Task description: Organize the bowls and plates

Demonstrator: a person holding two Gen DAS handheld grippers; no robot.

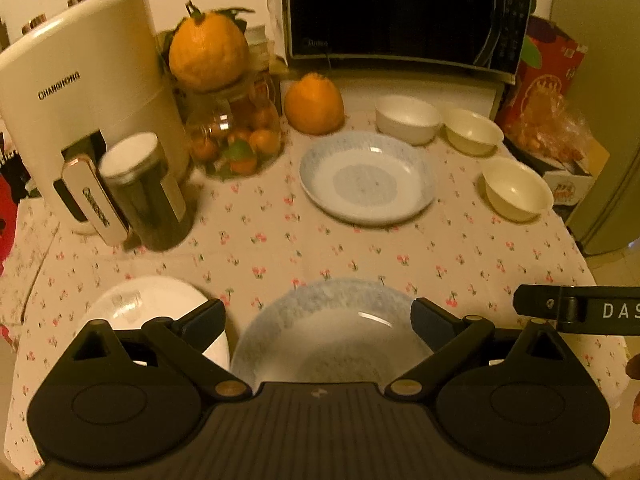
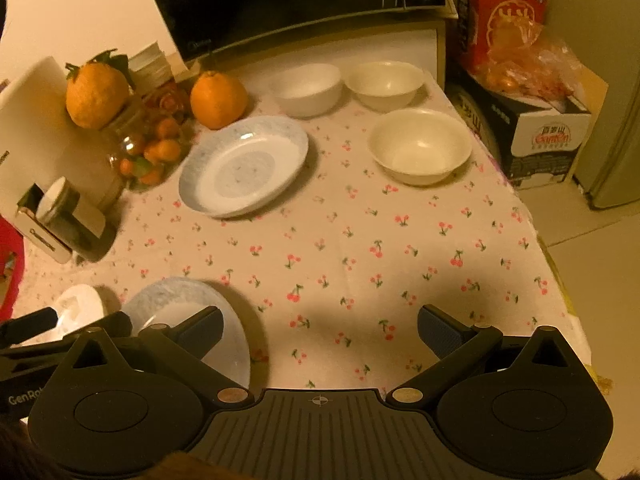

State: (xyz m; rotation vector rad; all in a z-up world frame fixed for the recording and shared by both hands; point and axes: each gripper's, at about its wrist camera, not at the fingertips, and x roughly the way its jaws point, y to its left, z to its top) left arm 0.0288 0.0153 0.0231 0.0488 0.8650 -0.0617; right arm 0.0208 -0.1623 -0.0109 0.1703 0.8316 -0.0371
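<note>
A blue-rimmed plate (image 1: 368, 178) (image 2: 244, 166) lies mid-table. A second blue-rimmed plate (image 1: 332, 332) (image 2: 228, 320) lies at the near edge, with a white plate (image 1: 148, 304) (image 2: 78, 306) to its left. Three bowls stand at the back right: a white bowl (image 1: 406, 118) (image 2: 308, 88), a cream bowl (image 1: 472, 131) (image 2: 384, 84), and a nearer cream bowl (image 1: 516, 190) (image 2: 420, 146). My left gripper (image 1: 318, 320) is open, hovering over the near blue plate. My right gripper (image 2: 320, 330) is open and empty above bare tablecloth, right of that plate.
A cream kettle (image 1: 84, 100) and a dark jar (image 1: 148, 196) stand at the left. A glass jar of small fruit (image 1: 236, 140) has an orange on top; another orange (image 1: 314, 102) sits beside it. A microwave (image 1: 400, 12) is behind. Boxes (image 2: 536, 136) sit off the table's right edge.
</note>
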